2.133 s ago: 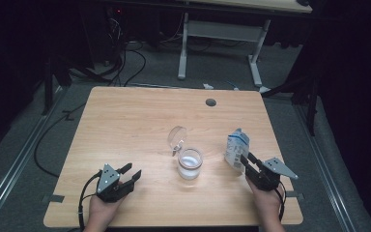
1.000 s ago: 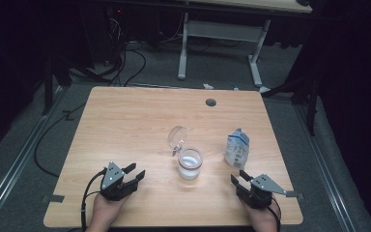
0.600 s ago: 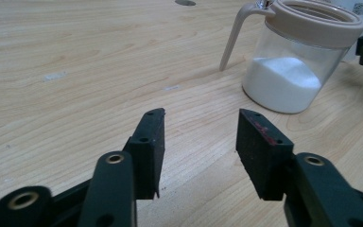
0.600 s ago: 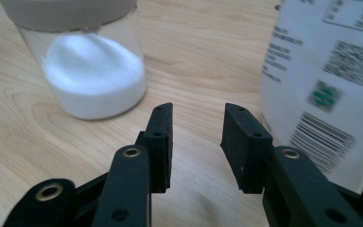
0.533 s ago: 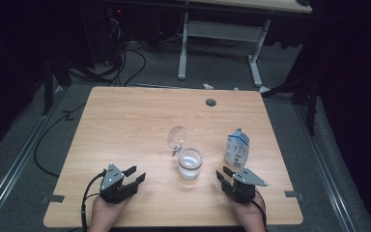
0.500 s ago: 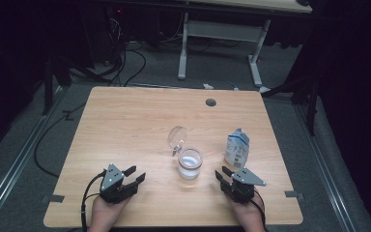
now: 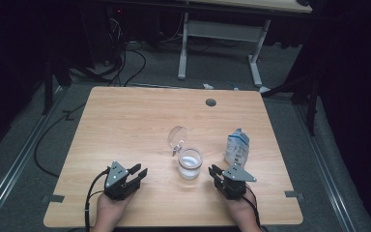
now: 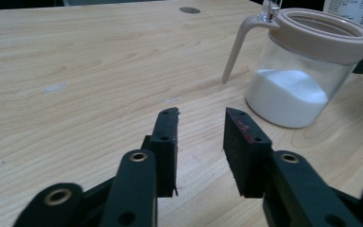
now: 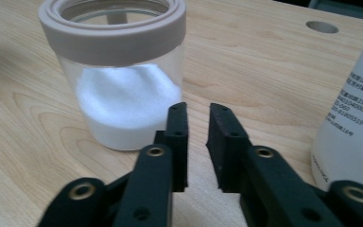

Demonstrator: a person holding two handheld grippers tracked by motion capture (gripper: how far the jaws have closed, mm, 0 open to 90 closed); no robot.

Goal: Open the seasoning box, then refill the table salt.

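Since the earlier frames your right gripper (image 7: pixel 219 172) has come away from the white pouch (image 7: pixel 235 149) and slid left along the near edge of the table (image 7: pixel 125 116); it now sits just right of the jar (image 7: pixel 190 164), and its jaws have just been closing to a narrow slit with nothing between them. Your left gripper (image 7: pixel 140 173) has hardly shifted near the front-left corner; its jaws have also just been closing, yet a plain gap remains between them and they too are empty. The jar stands upright a little in front of the table's middle, partly filled with white powder, its flip lid (image 7: pixel 177 137) swung open toward the far edge. The pouch stands upright just right of it, nearer the right edge. You appear to be between steps: the pouch is set down and both tools are lining up on the jar. The likely next move is shutting the lid, which calls for one tool to steady the jar wall while the other tips the lid forward and down; take care not to shove the jar into the pouch. The high view gives you the open lid and the whole layout. The left gripper view adds the beige collar (image 8: pixel 326 30) and the curved lid arm (image 8: pixel 240 45), and the right gripper view adds the powder level (image 9: pixel 123 90) and print on the pouch (image 9: pixel 354 113).
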